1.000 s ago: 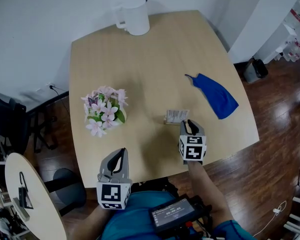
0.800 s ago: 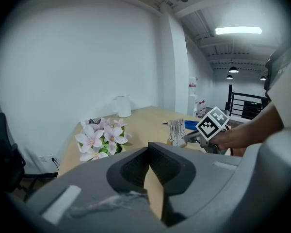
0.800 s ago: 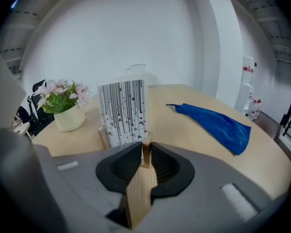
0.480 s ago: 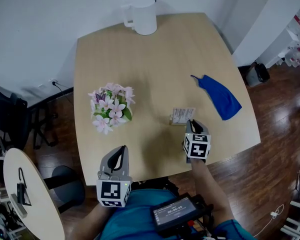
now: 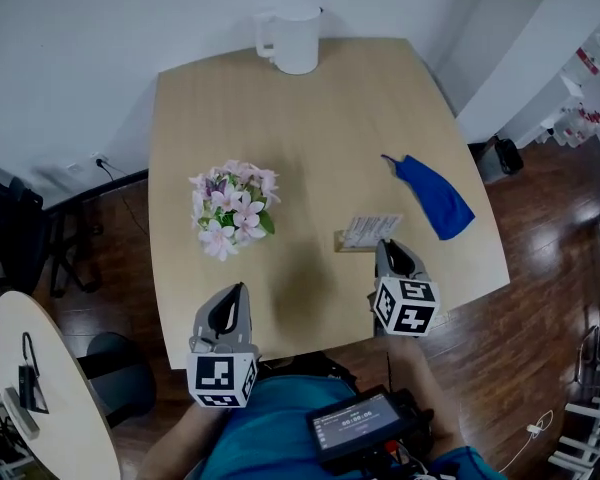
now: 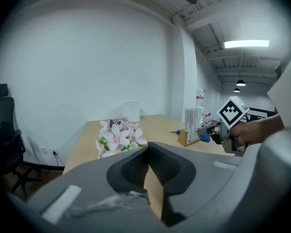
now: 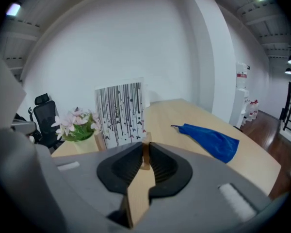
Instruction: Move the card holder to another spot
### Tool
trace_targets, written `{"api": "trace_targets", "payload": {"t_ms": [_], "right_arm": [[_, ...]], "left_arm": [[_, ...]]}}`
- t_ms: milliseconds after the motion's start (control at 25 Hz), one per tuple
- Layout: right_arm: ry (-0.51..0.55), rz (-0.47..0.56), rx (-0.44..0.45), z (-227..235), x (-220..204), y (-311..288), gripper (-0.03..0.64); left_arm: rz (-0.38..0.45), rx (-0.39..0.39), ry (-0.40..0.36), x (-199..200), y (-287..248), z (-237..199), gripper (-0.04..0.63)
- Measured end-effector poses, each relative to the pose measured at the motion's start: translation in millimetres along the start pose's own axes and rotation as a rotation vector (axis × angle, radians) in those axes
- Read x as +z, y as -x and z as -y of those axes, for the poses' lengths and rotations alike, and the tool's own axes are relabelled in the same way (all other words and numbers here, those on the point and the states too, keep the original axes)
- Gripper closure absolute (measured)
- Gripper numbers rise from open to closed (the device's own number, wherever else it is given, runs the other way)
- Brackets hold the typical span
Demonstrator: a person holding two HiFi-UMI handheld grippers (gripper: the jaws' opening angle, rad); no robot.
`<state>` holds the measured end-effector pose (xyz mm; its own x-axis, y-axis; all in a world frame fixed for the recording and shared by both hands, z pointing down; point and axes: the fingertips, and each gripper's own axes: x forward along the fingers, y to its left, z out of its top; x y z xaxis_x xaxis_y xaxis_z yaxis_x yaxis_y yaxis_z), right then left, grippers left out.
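Observation:
The card holder (image 5: 368,232) is a small wooden base with an upright striped card, standing near the front right of the light wooden table (image 5: 310,118). My right gripper (image 5: 385,250) is at the holder's near end. In the right gripper view the striped card (image 7: 120,113) rises just beyond the jaws, which are closing with the wooden base's end pressed between the pads. My left gripper (image 5: 237,292) hovers at the table's front edge, shut and with nothing in it. From there the card holder (image 6: 190,128) shows to the right, with the right gripper (image 6: 209,132) on it.
A pot of pink flowers (image 5: 235,218) stands left of the holder. A blue cloth (image 5: 435,198) lies to its right, near the table's right edge. A white jug (image 5: 295,38) stands at the far edge. A small round table (image 5: 40,388) is at the lower left.
The right gripper's tips have stayed at the card holder's near end while the head view shifted. The left gripper has barely moved.

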<state>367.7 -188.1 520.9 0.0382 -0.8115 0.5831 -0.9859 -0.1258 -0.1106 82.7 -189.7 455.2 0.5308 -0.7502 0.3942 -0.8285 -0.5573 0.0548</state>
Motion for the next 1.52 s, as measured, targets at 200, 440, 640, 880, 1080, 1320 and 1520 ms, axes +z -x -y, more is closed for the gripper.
{"api": "trace_targets", "payload": {"t_ms": [200,440,640,880,1080,1320,1520], "right_arm": [[0.063,0.076,0.032,-41.5,48.6,36.4,0.58],[0.124,0.138,0.107,-107.8,88.0,62.7,0.58],[0.176,0.174,0.203,-172.5,104.8,70.5,0.58],[0.231,0.176,0.307,-246.8,103.5,69.4,0.58],[0.249,0.162,0.375,-298.3,94.4,68.0,0.58],[0.266,0.162,0.435,-341.5,87.2,73.6,0.58],[0.273,0.161,0.465,-354.6,80.6,76.4,0.58]], "left_arm": [[0.034,0.031,0.046,-3.8,18.3,-28.2,0.578],[0.081,0.074,0.099,-3.7,47.0,-62.9,0.578],[0.117,0.134,0.12,-3.8,76.9,-99.5,0.578],[0.13,0.215,0.139,-11.6,114.5,-144.4,0.578],[0.129,0.254,0.147,-20.4,140.5,-170.1,0.578],[0.127,0.282,0.159,-30.4,160.1,-190.0,0.58],[0.118,0.265,0.133,-37.1,161.5,-187.5,0.583]]}}
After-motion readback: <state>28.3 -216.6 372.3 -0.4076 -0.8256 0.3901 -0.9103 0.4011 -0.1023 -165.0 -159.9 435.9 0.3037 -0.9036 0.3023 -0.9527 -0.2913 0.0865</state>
